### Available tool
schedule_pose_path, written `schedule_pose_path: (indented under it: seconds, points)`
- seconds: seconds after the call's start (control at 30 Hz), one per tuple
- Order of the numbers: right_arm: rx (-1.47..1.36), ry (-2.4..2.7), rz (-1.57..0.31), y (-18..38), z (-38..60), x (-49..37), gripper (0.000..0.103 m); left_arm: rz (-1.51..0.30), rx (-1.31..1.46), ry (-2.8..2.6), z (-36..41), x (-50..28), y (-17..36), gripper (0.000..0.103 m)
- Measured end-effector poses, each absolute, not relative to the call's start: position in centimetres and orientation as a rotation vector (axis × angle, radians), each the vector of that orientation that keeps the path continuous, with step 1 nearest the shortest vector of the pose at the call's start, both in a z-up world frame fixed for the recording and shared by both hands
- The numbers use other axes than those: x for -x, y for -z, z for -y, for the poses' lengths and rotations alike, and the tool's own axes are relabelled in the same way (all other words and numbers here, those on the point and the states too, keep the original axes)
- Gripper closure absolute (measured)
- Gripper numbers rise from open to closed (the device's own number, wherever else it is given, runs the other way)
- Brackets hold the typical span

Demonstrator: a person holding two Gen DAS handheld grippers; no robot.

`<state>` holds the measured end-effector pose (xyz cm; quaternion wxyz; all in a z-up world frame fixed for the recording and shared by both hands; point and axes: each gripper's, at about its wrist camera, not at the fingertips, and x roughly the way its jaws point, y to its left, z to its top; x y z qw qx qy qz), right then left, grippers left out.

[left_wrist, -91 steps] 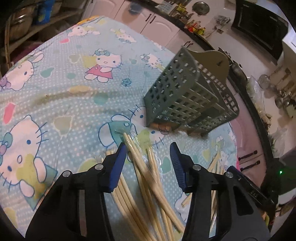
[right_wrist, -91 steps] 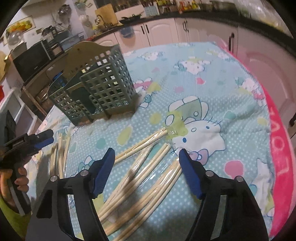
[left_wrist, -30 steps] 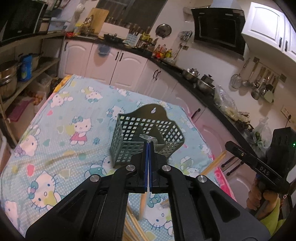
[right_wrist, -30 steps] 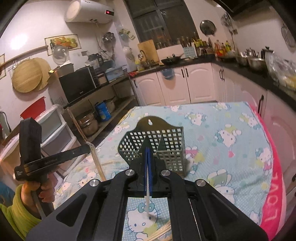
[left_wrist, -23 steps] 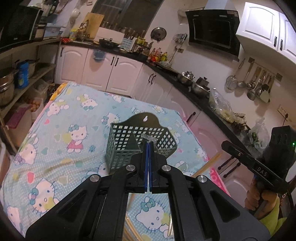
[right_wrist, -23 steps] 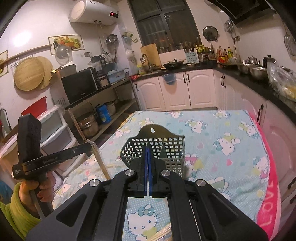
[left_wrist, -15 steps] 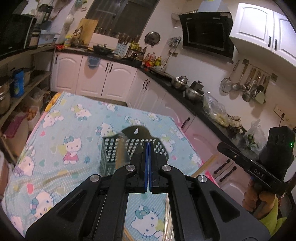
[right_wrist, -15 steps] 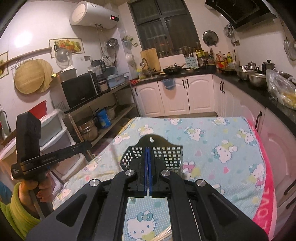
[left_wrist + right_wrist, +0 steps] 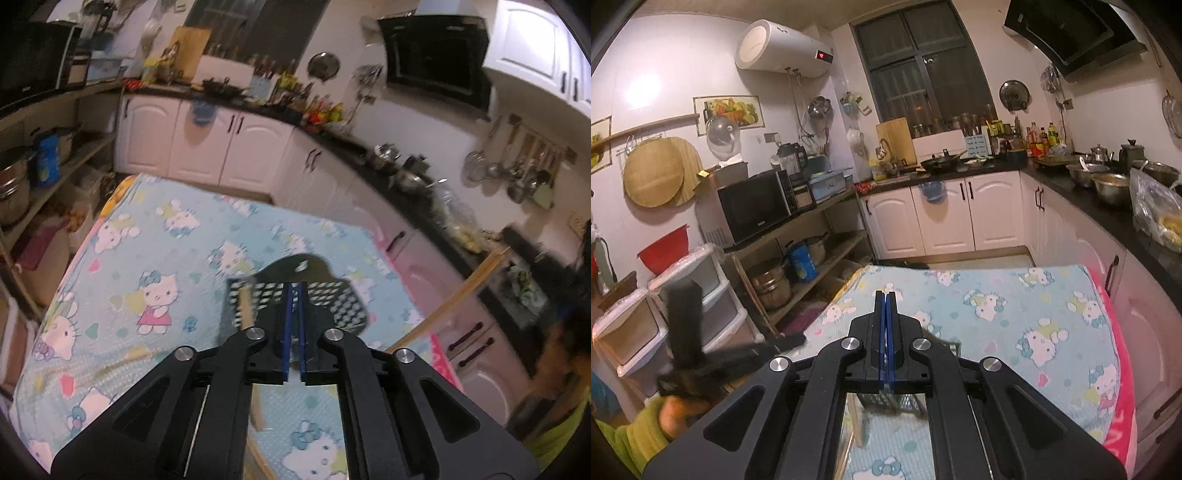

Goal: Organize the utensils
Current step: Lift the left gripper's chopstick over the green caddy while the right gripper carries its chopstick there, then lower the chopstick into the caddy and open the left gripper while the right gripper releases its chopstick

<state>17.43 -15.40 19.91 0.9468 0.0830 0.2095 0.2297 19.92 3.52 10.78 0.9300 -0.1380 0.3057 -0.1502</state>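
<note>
Kitchen — white cabinets (image 9: pixel 945 218) | dark window (image 9: pixel 923 74) | water heater (image 9: pixel 783 48) | microwave (image 9: pixel 753 210)

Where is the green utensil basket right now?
In the left wrist view the green utensil basket stands mid-frame on the cartoon-cat tablecloth, just beyond the left gripper.
</note>
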Motion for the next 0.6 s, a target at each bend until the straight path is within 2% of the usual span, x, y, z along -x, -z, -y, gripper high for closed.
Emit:
schedule_pose_path:
  seconds: [0.07,0.13,0.2,0.27,0.6]
  points:
    - [-0.172,-0.467,-0.416,-20.5,15.3,-17.9,0.102,-0.643,0.279,0.297,-3.8,-20.7,-10.1,0.085]
    - [-0.176,-0.464,-0.405,-21.1,15.2,-18.5,0.102,-0.666,0.258,0.288,-3.7,-21.5,-9.4,0.074]
    - [-0.18,-0.466,-0.397,-21.5,15.2,-19.0,0.102,-0.681,0.243,0.272,-3.5,-22.3,-8.7,0.074]
    - [-0.179,-0.469,-0.384,-22.1,15.0,-19.5,0.102,-0.686,0.223,0.252,-3.4,-22.8,-8.1,0.069]
    - [-0.157,-0.468,-0.358,-23.4,14.1,-22.7,0.102,-0.712,0.186,0.213,-2.8,-25.7,-6.6,0.069]
